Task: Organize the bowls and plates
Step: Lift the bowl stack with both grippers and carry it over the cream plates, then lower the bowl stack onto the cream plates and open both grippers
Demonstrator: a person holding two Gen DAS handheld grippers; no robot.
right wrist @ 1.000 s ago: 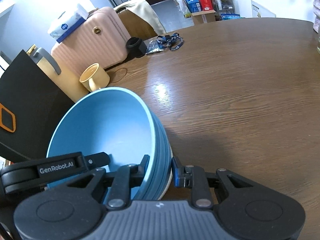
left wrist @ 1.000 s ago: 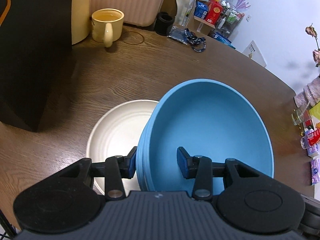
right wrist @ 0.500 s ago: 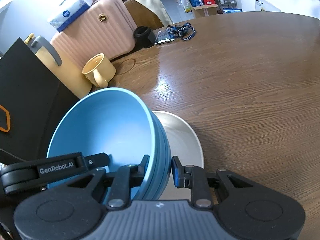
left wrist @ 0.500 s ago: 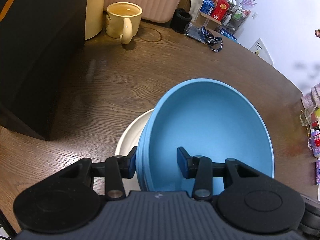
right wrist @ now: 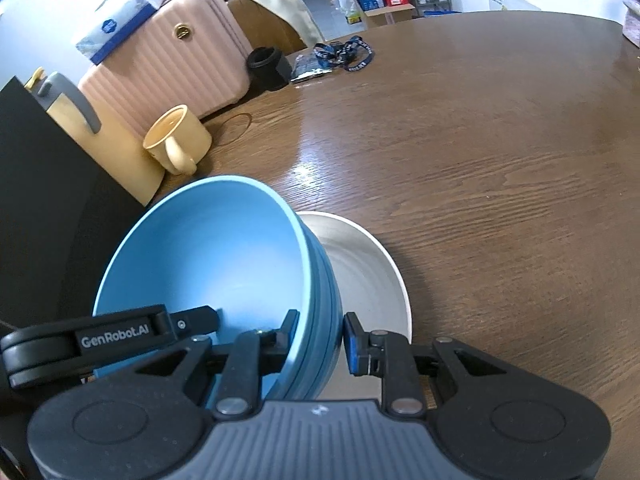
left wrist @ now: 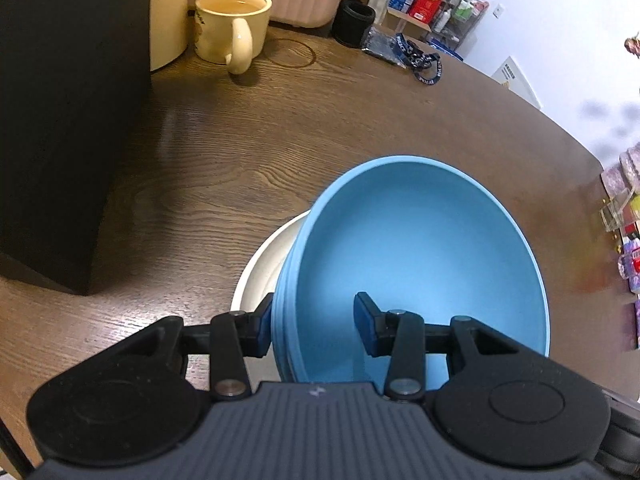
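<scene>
Left wrist view first: my left claw point(left wrist: 314, 322) straddles the near rim of the blue bowl point(left wrist: 420, 256), one pad outside the wall and one inside. The outer pad looks to be touching the wall, but the inner one seems to stand a bit off it, so I honestly can't tell if this claw is really pinching or just bracketing the rim. The bowl sits over the white plate point(left wrist: 266, 262), which peeks out on its left side on the counter point(left wrist: 240, 152). Whether the bowl is resting on the plate or a hair above it, can't say from here.

Right wrist view: my right claw point(right wrist: 318, 338) is clamped on the opposite rim of the bowl point(right wrist: 208, 256), pads pressed to either side of the wall, so that one is gripping for sure. The plate point(right wrist: 360, 268) shows under and to the right of the bowl. The yellow mug point(right wrist: 176, 144) is well apart, back by the pink suitcase point(right wrist: 168, 52).

Progress-wise: I'd say the bowl-onto-plate step is nearly there. Left to do is settle it, centre it since it looks off to one side, and let go with both claws. I can't see any other dishes.
</scene>
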